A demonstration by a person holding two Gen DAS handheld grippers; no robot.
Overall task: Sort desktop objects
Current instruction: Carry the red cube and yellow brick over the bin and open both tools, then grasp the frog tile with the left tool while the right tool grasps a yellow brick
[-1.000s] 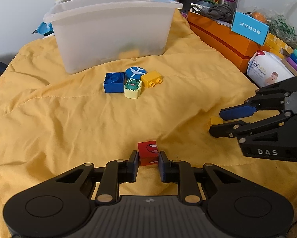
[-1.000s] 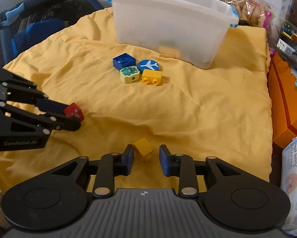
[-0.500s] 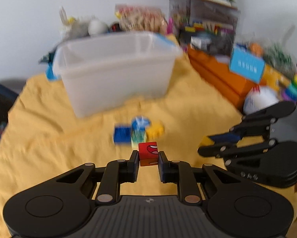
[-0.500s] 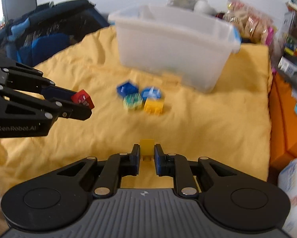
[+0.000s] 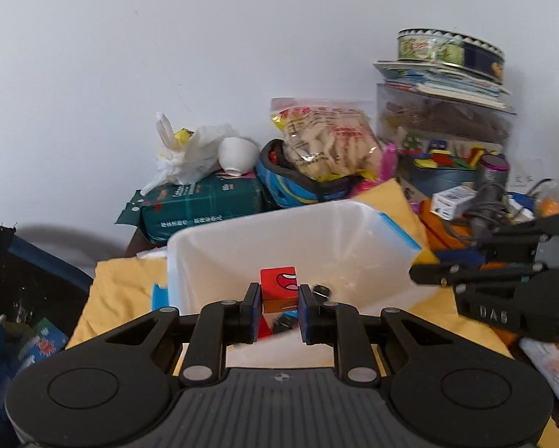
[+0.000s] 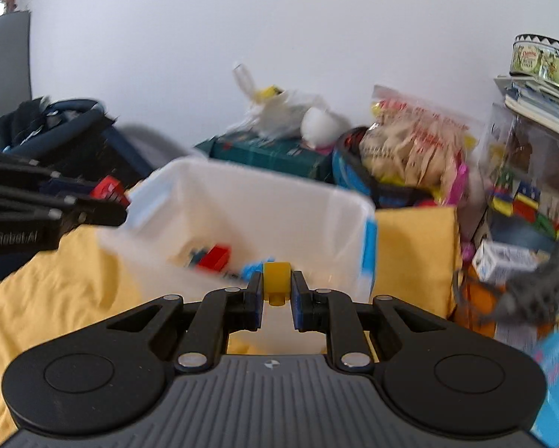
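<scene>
My left gripper (image 5: pixel 279 304) is shut on a red block with a mouth picture (image 5: pixel 279 289) and holds it over the near edge of the translucent white bin (image 5: pixel 242 242). My right gripper (image 6: pixel 275 293) is shut on a small yellow block (image 6: pixel 276 285) and holds it in front of the bin's near wall (image 6: pixel 242 205). The bin holds several small pieces, among them a red one (image 6: pixel 214 257) and a blue one (image 6: pixel 255 268). The left gripper also shows in the right wrist view (image 6: pixel 103 201), at the bin's left corner. The right gripper shows in the left wrist view (image 5: pixel 425 267), at the bin's right corner.
The bin stands on a yellow cloth (image 6: pixel 55 298). Behind it lie a green box (image 5: pixel 204 201), a white bag (image 5: pixel 189 149), a snack bag (image 5: pixel 328 138) and stacked boxes with a round tin (image 5: pixel 447 52). An orange box (image 6: pixel 473 306) lies right; dark bags (image 6: pixel 74 130) lie left.
Both grippers have closed on their blocks, lifted them off the cloth and carried them forward and up to the bin. The blocks left on the cloth are out of view now.
</scene>
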